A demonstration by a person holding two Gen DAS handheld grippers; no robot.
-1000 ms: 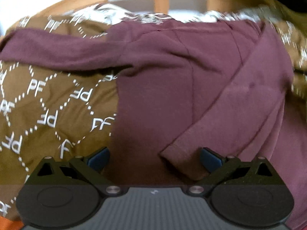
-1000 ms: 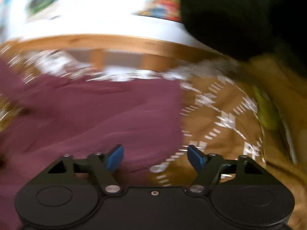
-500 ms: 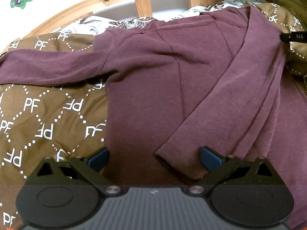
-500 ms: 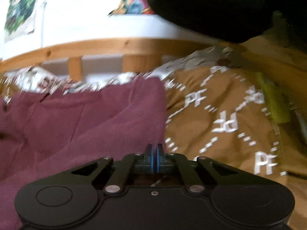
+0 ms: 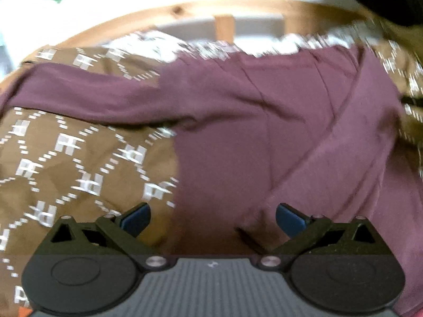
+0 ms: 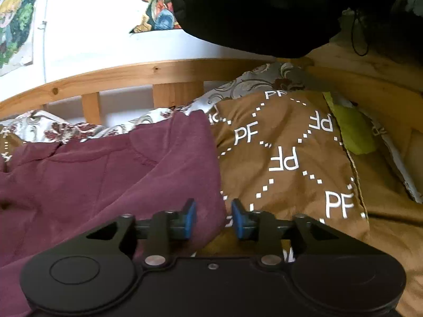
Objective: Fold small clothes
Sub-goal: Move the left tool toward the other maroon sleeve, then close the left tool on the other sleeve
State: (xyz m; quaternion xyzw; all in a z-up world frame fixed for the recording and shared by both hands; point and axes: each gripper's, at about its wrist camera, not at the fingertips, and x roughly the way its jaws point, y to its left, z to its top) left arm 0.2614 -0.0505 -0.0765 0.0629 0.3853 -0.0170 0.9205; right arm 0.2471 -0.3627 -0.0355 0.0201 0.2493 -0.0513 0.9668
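A brown bedspread (image 6: pixel 285 137) printed with white "PF" letters and dotted diamonds covers the bed, with a floral sheet (image 6: pixel 251 84) at its far edge, a wooden bed rail (image 6: pixel 119 75) behind, and colourful posters (image 6: pixel 15 21) on the white wall.

A home bedroom: a wooden bed frame (image 6: pixel 127 75), a brown blanket (image 6: pixel 285 158) and posters (image 6: pixel 15 23) on the wall.

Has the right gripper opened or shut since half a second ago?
Yes. The right gripper was fully shut then; its jaws have just been opening, now apart over the shirt edge, nothing pinched.
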